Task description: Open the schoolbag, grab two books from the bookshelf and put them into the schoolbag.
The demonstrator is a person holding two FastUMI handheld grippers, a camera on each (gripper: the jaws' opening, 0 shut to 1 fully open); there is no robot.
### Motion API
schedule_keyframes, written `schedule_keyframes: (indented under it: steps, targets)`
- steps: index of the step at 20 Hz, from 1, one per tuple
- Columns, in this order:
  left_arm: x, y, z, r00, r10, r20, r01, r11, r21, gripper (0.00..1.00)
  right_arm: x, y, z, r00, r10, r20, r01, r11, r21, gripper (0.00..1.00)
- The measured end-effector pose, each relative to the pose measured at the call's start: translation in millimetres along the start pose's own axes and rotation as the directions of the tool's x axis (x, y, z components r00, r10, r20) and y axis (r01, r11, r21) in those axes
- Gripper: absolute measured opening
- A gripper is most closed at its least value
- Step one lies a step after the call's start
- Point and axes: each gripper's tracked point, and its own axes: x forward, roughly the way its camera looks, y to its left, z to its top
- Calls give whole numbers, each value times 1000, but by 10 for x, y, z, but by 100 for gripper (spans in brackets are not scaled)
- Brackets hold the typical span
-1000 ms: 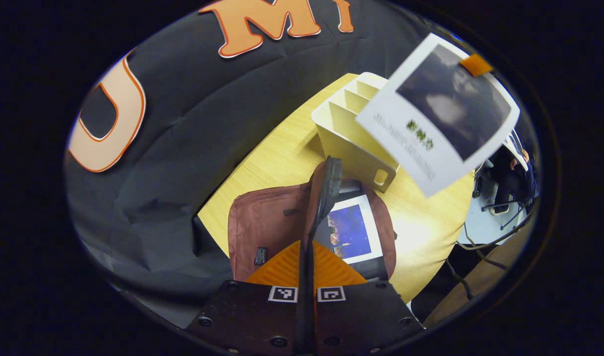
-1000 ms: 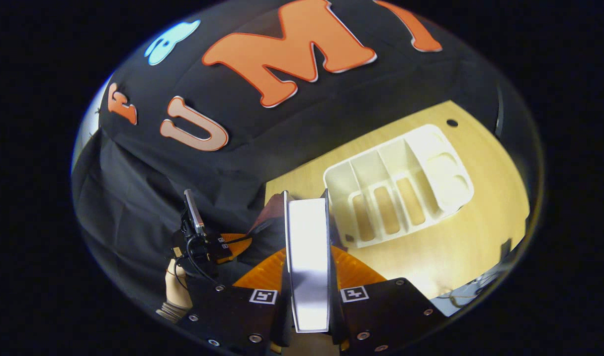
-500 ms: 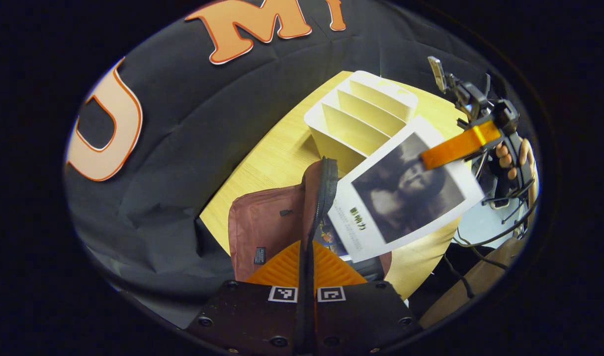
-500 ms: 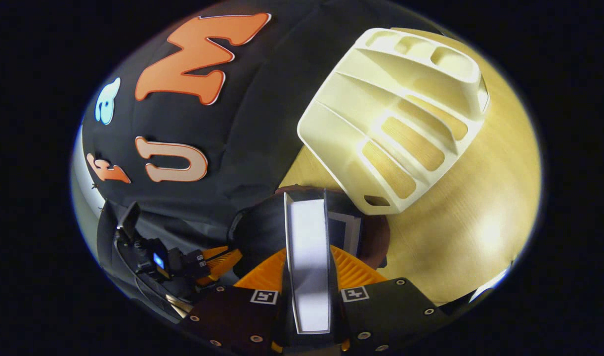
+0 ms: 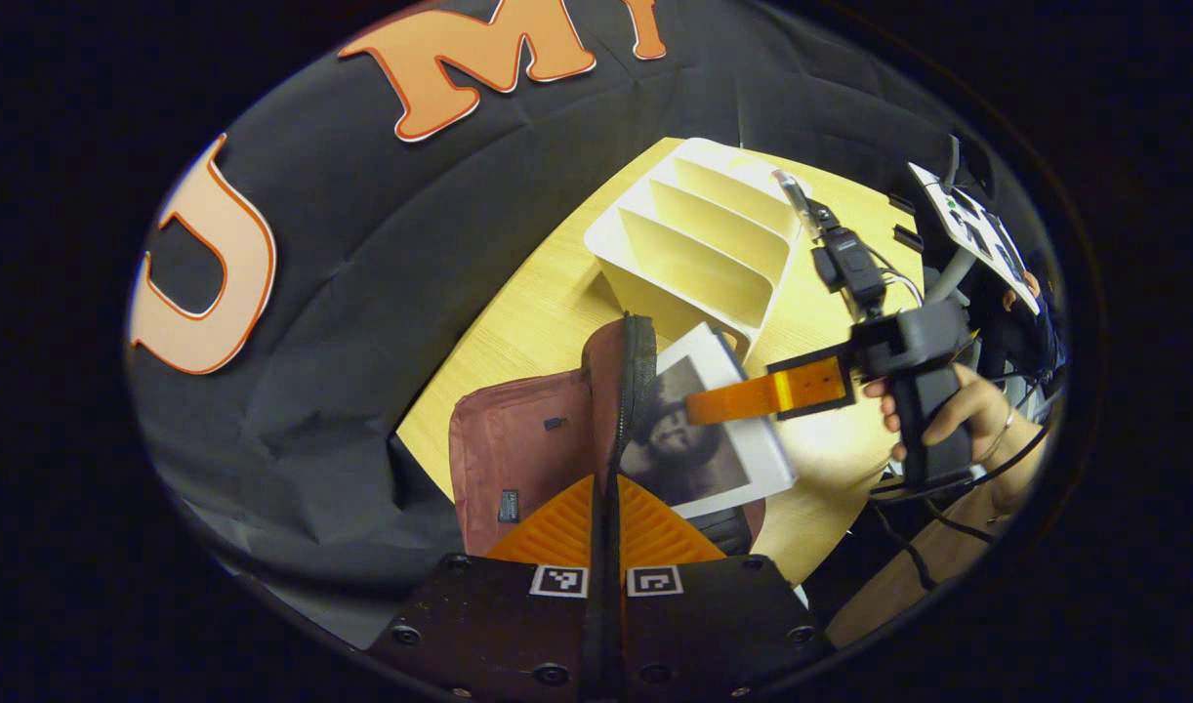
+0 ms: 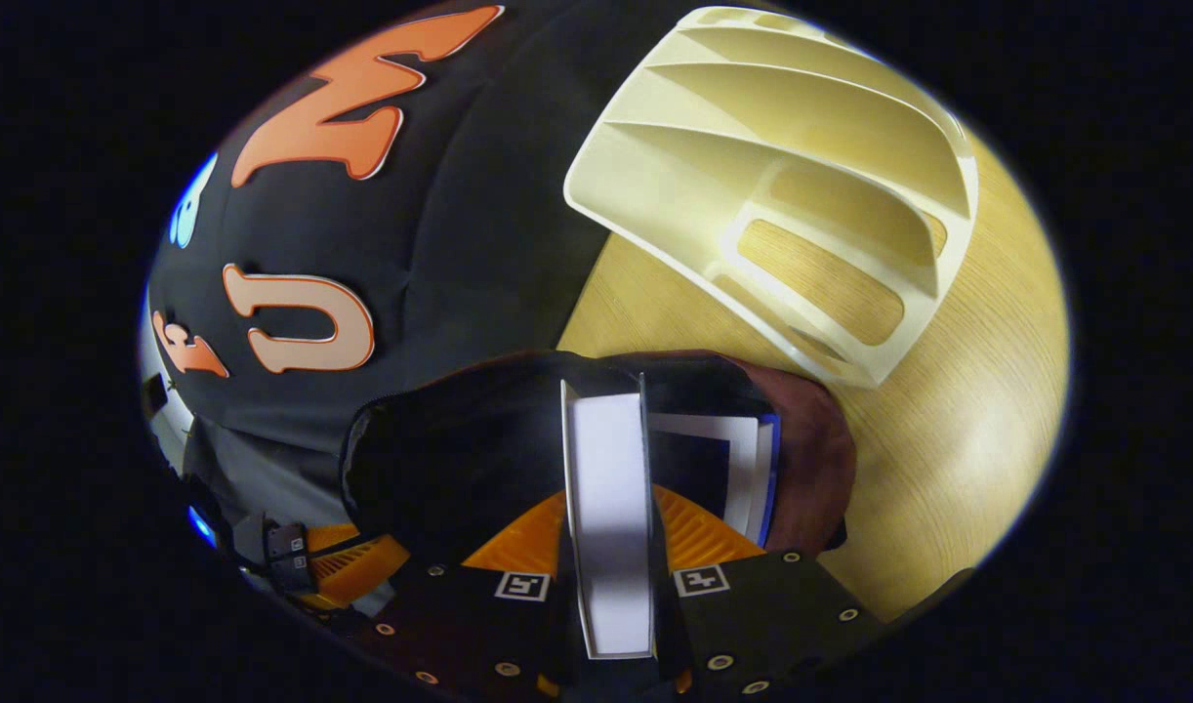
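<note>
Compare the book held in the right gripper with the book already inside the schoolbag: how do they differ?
The held book is clamped by the right gripper, partly above the schoolbag; the second book lies inside, ungripped. The held cover is greyish; the other has a blue edge. Both have white borders.

The left gripper (image 5: 604, 508) is closed on the schoolbag (image 5: 518, 439) flap's zipper edge, lifting it. The right gripper (image 6: 611, 527), held by a hand (image 5: 948, 415), clamps a book (image 6: 608, 508) edge-on over the schoolbag's mouth, fingers (image 5: 753, 395) reaching in from beside it.
</note>
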Motion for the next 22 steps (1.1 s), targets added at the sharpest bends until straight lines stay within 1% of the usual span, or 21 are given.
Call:
schedule_keyframes:
  steps: [4,5,7,8,10,11,12,13,14,15,19,22]
  targets:
    - [-53,-9,55,1000,7,22,-8,1000,7,1,285,126,-87,998,18,52,-19,1000,7,31]
    - [-13,-16,58,1000,8,22,-9,1000,23,1,348,136,-155,999,11,39,-12,1000,8,31]
    - [-6,-42,36,1000,4,18,-4,1000,24,1,402,81,-309,999,-53,-9,53,998,-32,34]
    - [22,-43,15,1000,-3,16,2,1000,17,0,397,-18,-340,994,-107,-16,105,992,-63,41]
    - [55,-26,-16,1000,-5,19,5,1000,7,0,327,-81,-303,989,-146,-27,144,987,-72,51]
    - [68,-3,-22,1000,-4,21,4,1000,5,0,305,-158,-329,983,-179,-40,176,982,-64,64]
    - [69,12,-26,1000,-1,24,1,1000,4,0,250,-248,-286,975,-217,-45,214,975,-61,96]
    - [72,18,-35,1000,-1,24,1,1000,2,1,195,-349,-276,964,-261,-53,258,964,-66,97]
    - [79,18,-35,1000,-4,29,4,1000,1,1,131,-409,-236,957,-286,-54,282,957,-68,97]
    - [93,13,-42,999,-7,32,7,1000,1,1,56,-413,-203,955,-292,-60,288,955,-69,98]
    - [169,-42,-92,999,-18,47,20,999,-34,0,-300,-395,-39,956,-277,-92,263,954,-142,97]
    - [303,-142,-143,998,-23,65,26,998,-58,2,-701,-487,208,956,-280,-81,262,948,-182,97]
